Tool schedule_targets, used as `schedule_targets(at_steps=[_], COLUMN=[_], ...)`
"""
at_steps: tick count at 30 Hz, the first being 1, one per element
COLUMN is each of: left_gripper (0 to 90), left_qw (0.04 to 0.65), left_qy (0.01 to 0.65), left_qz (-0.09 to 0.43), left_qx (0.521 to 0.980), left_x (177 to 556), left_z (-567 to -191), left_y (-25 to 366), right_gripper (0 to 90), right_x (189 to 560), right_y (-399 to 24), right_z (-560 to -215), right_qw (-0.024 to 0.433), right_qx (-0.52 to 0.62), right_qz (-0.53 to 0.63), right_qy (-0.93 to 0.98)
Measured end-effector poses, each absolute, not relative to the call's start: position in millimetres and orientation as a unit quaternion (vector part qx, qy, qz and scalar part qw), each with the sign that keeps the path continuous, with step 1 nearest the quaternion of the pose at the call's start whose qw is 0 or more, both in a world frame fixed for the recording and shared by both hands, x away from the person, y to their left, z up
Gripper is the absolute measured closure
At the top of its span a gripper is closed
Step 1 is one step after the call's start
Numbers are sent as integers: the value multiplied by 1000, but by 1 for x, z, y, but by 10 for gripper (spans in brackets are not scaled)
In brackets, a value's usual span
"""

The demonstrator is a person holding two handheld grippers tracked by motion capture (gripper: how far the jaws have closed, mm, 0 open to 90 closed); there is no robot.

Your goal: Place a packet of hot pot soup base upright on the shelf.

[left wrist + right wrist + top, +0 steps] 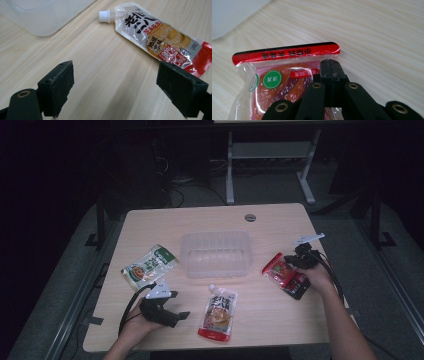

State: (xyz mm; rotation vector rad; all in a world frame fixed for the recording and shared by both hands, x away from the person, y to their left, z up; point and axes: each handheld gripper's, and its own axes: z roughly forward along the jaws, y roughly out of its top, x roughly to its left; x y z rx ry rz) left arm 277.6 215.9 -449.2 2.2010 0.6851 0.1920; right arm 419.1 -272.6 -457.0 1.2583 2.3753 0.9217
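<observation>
Nearest us, our left tool (167,312) rests low over the front left of the pale wood-grain counter (280,315), its black pads standing wide apart with nothing but bare wood between them. Just past it, in the left gripper view, lies a spouted pouch (160,40) with a white cap, flat on the counter, its spout pointing toward the clear plastic tray (216,254).

On our right, our right tool (292,265) is down on a red snack packet (286,275) near the counter's right edge. In the right gripper view its two jaws are pressed together on the clear film of that packet (274,82), just below the red sealed strip, so we have it clamped. The packet lies on the wood, well apart from the tray.

Further in, a green-and-white packet (150,266) lies left of the tray, tilted. The tray sits empty at the counter's middle. Beyond it, a round grey cable port (250,217) sits near the far edge.

Behind the counter the room is dark: grey floor (270,185), white frame legs (230,170) and loose cables (175,190).
</observation>
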Motion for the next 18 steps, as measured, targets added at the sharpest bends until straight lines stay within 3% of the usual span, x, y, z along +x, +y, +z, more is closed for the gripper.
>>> schedule_targets(at_steps=[18], left_gripper=[138], left_qw=[399], left_qy=[261], left_qz=[70], left_qx=[876], left_x=[276], left_z=[-449], left_y=[214], right_gripper=[898], right_x=[400], right_y=[-241], right_z=[-453], right_qw=[112], right_qx=[373], right_qz=[313], right_qy=[866])
